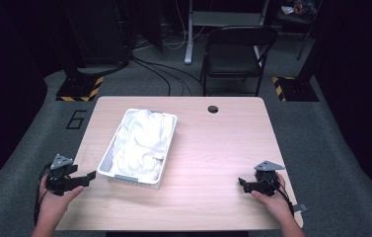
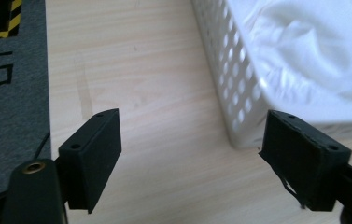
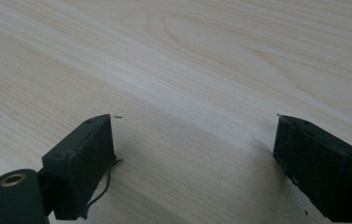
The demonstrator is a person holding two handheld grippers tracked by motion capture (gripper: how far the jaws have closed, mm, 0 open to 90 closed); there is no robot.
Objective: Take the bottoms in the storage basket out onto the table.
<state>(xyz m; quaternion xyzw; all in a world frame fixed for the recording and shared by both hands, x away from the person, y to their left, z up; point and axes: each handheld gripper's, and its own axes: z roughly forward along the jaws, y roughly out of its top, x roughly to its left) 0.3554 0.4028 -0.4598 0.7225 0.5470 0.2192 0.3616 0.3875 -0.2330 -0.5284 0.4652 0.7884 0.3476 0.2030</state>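
Observation:
A white perforated basket [image 1: 105, 165] sits on the left half of the wooden table [image 1: 213, 148], with white cloth [image 1: 141, 140] heaped inside. My left gripper [image 1: 93, 175] rests near the table's front left corner, just left of the basket's near corner, open with nothing between its jaws. In the left gripper view the basket wall [image 2: 232, 88] and the white cloth [image 2: 313, 51] lie ahead to the right of my left gripper [image 2: 190, 144]. My right gripper [image 1: 241, 183] rests near the front right, open over bare wood [image 3: 197, 84]; in its own view the right gripper [image 3: 194, 149] holds nothing.
A round cable hole [image 1: 213, 109] is in the table's far edge. Beyond the table stand a black folding chair [image 1: 235, 54], cables on the grey floor, and hazard-striped stand bases [image 1: 80, 91]. A "6" is marked on the floor [image 1: 76, 119] to the left.

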